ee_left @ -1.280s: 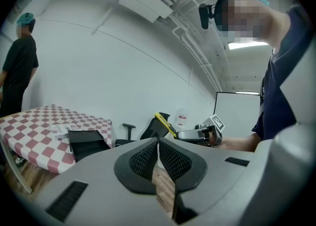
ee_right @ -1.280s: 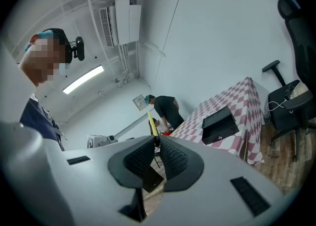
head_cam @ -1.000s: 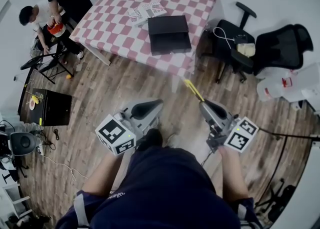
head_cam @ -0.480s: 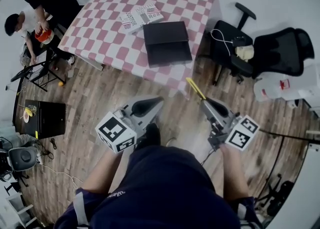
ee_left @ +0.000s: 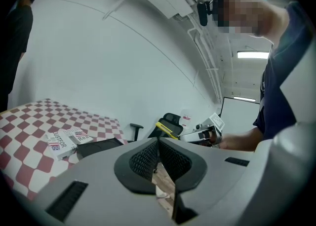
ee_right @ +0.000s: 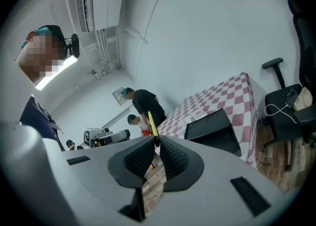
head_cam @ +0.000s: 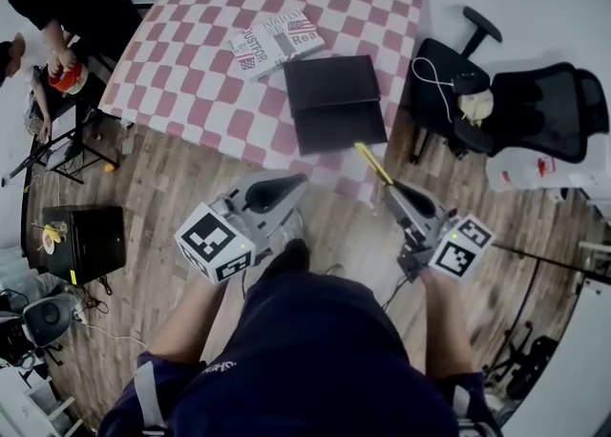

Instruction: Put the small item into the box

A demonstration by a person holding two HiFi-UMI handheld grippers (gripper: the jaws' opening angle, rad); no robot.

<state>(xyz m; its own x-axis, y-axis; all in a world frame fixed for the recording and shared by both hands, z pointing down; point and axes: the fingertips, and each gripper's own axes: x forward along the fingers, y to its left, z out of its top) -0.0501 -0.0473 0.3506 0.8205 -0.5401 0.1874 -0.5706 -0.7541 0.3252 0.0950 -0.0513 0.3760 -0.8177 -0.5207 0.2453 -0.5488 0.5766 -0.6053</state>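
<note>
A flat black box point(head_cam: 334, 101) lies closed on the red-and-white checkered table point(head_cam: 191, 72), near its front edge. In the head view my right gripper point(head_cam: 389, 189) is shut on a thin yellow strip point(head_cam: 370, 162) that sticks out past its tips toward the table. The right gripper view shows the strip point(ee_right: 152, 121) pinched between the jaws, with the box point(ee_right: 212, 130) ahead to the right. My left gripper point(head_cam: 294, 182) hangs over the wooden floor short of the table. Its jaws meet with nothing between them in the left gripper view point(ee_left: 158, 142).
A printed booklet point(head_cam: 275, 41) lies on the table behind the box. Two black office chairs point(head_cam: 516, 106) stand at the right, beside white containers point(head_cam: 554, 163). A black case point(head_cam: 91, 239) sits on the floor at the left. Two people point(head_cam: 57, 6) are at the table's left corner.
The table and box have come nearer and lower in the head view. Both grippers stay shut and hold about the same pose, the right one still gripping the yellow strip.
</note>
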